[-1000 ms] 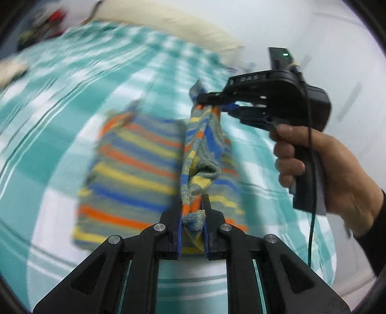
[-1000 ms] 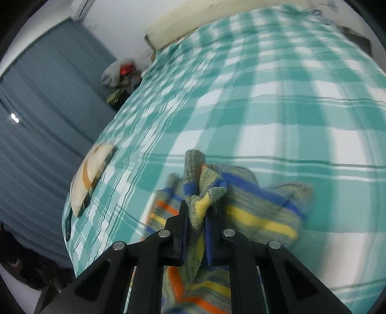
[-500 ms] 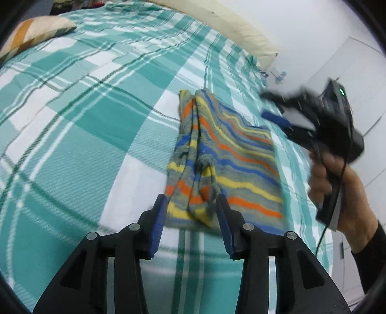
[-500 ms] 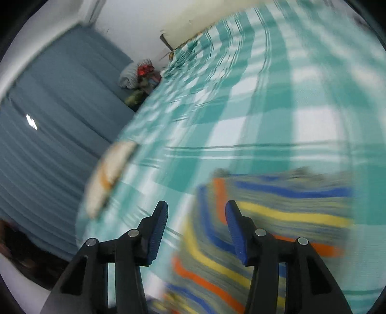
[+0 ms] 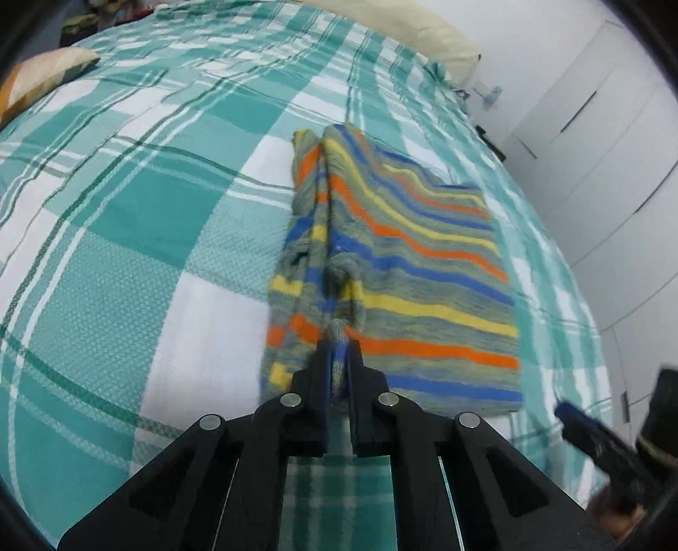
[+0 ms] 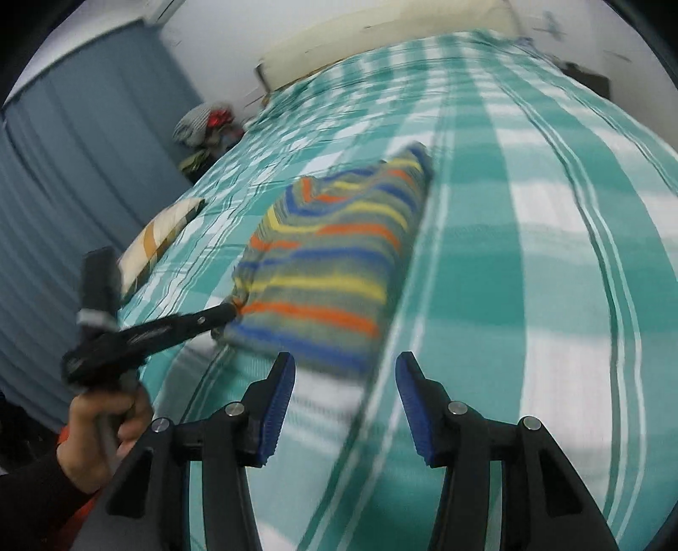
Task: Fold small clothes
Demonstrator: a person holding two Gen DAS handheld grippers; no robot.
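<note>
A small striped knit garment (image 5: 415,262), grey with orange, yellow and blue bands, lies folded on the teal checked bedspread (image 5: 127,220). My left gripper (image 5: 337,352) is shut on a fold at its near left edge. In the right wrist view the garment (image 6: 330,271) lies ahead, with the left gripper (image 6: 229,313) pinching its near left corner. My right gripper (image 6: 343,381) is open and empty, just short of the garment's near edge. It also shows blurred at the lower right of the left wrist view (image 5: 601,441).
A cream pillow (image 5: 407,29) lies along the head of the bed. A patterned cushion (image 6: 156,241) sits near the left edge. Blue curtains (image 6: 63,190) and a pile of things (image 6: 203,127) are beyond the bed. White wardrobe doors (image 5: 601,140) stand on the right.
Both grippers laid the lifted fold down and opened. The left gripper has since shut on the garment's near left edge. The right gripper has drawn back toward the near edge, still open.
</note>
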